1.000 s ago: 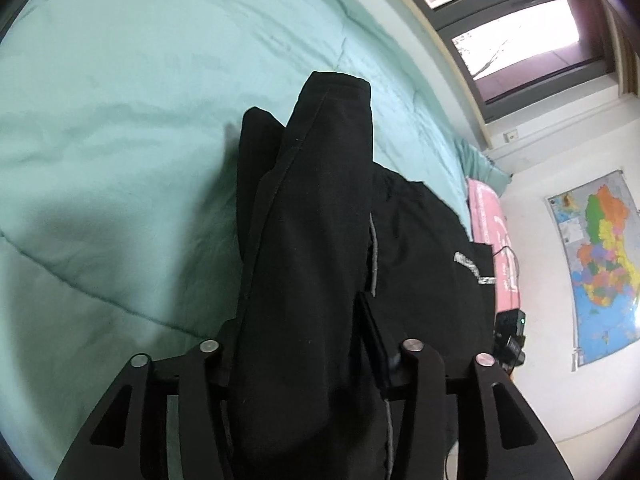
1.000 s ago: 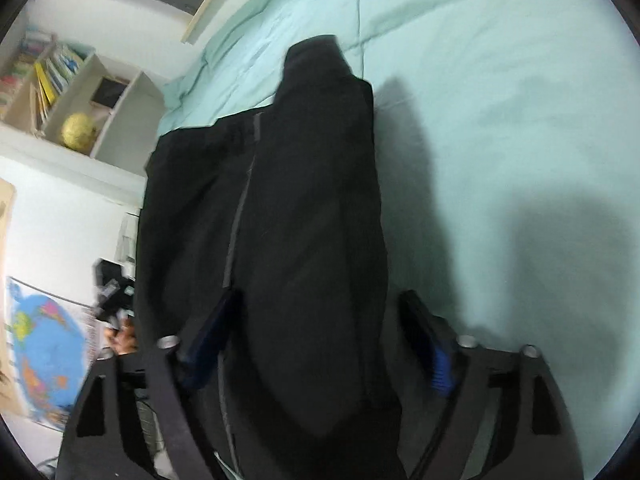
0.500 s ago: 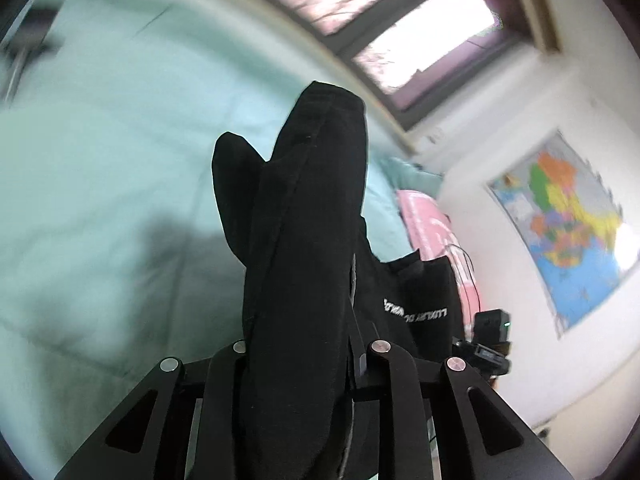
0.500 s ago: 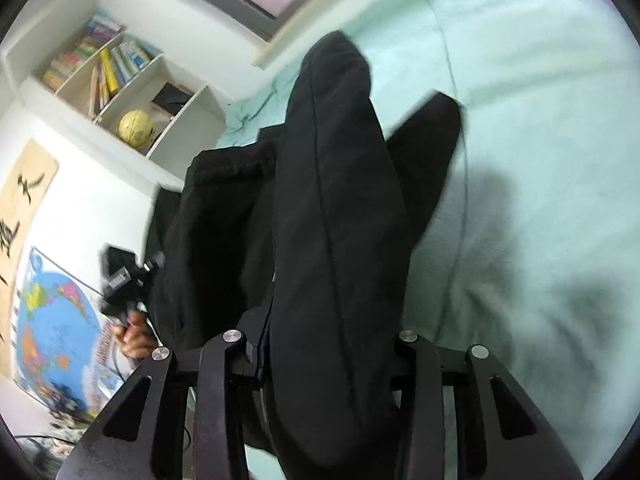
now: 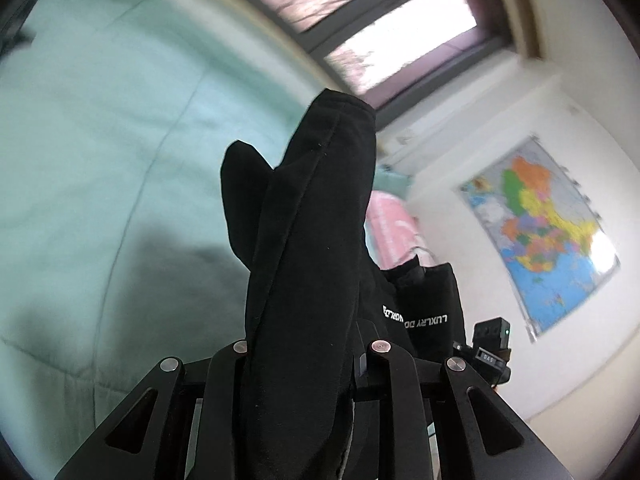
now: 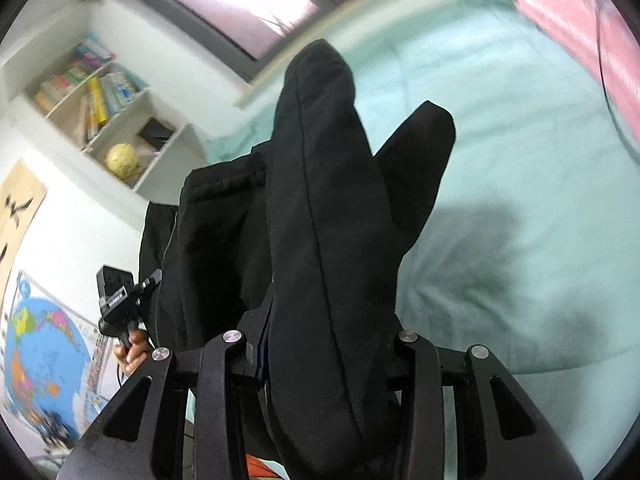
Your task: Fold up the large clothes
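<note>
A large black garment (image 5: 308, 264) with white lettering near one edge hangs lifted above a mint-green bed (image 5: 88, 152). My left gripper (image 5: 306, 354) is shut on a thick bunched fold of it that rises between the fingers and hides the pads. In the right wrist view the same black garment (image 6: 324, 216) fills the middle, and my right gripper (image 6: 320, 344) is shut on another bunched fold. The cloth sags between the two grips. At the lower left of the right wrist view a hand holds the other gripper's handle (image 6: 120, 304).
The green bedspread (image 6: 512, 184) spreads beneath, with a pink pillow (image 6: 580, 20) at its head. A window (image 5: 360, 28) runs along the bed's far side. A wall map (image 5: 548, 232) hangs on one wall, and a bookshelf with a yellow globe (image 6: 122, 158) stands by another.
Both grippers closed on the folds and lifted the garment off the bed. Both views tilted up, bringing the window, walls and shelf into sight.
</note>
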`<action>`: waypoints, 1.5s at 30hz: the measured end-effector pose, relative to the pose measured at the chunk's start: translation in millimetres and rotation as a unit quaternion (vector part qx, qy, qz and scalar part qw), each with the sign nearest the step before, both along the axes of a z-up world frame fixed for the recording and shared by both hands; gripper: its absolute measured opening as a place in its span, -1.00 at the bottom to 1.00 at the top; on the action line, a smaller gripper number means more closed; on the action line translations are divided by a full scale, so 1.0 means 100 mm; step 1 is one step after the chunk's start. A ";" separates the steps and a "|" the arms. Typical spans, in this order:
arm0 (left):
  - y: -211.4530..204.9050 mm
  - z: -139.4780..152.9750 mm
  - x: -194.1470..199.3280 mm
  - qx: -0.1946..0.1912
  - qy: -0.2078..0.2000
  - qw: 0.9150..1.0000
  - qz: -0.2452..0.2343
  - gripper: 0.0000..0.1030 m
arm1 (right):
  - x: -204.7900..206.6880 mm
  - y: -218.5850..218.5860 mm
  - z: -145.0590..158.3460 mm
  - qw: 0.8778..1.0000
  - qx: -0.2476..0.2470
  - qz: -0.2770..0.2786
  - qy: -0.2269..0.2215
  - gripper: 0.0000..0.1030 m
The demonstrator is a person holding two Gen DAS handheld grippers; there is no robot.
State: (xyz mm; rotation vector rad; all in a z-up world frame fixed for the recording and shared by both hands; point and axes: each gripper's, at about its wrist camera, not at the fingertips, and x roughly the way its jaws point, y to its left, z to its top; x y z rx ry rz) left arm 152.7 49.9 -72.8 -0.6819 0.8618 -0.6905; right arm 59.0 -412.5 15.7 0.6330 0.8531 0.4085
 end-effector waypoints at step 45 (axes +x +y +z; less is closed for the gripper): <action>-1.05 -0.38 -0.24 0.289 -0.015 0.957 -0.029 0.15 | 0.18 1.45 -0.58 0.957 -0.289 -0.014 0.032 0.50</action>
